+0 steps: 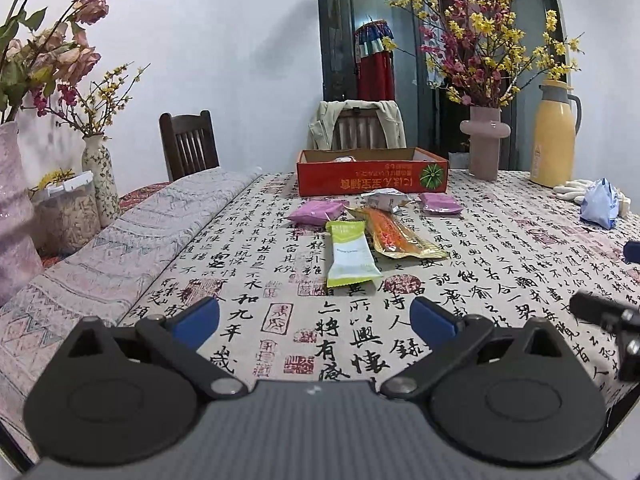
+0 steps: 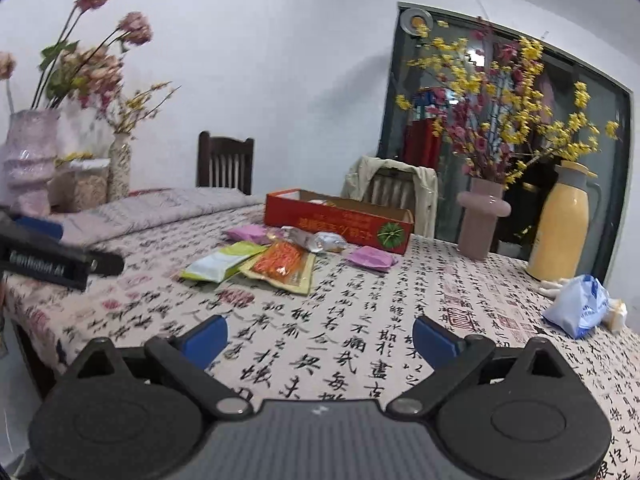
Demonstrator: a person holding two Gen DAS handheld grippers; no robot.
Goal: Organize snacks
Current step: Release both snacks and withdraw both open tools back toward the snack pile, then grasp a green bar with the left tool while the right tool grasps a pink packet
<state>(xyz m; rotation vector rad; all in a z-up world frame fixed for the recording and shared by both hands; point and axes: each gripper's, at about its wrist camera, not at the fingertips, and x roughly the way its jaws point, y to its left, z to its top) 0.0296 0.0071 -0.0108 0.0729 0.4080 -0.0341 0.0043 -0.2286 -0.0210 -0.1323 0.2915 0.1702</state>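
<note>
Several snack packets lie on the calligraphy tablecloth in front of a red cardboard box (image 1: 372, 174) (image 2: 340, 220). Nearest is a green-and-white packet (image 1: 350, 252) (image 2: 222, 262), beside an orange packet (image 1: 396, 236) (image 2: 282, 266). Behind these are two pink packets (image 1: 316, 213) (image 1: 440, 203) (image 2: 246, 233) (image 2: 372, 258) and a silver packet (image 1: 386, 200) (image 2: 316, 240). My left gripper (image 1: 316, 320) is open and empty, short of the green packet. My right gripper (image 2: 320, 338) is open and empty, farther right and nearer the table's front.
A pink vase with flowers (image 1: 484, 144) (image 2: 482, 220), a yellow thermos (image 1: 554, 140) (image 2: 560, 228), white gloves (image 1: 572, 190) and a blue bag (image 1: 600, 204) (image 2: 576, 306) stand at the right. A folded patterned cloth (image 1: 120, 248), vases and a food container (image 1: 68, 212) line the left. Chairs stand behind the table.
</note>
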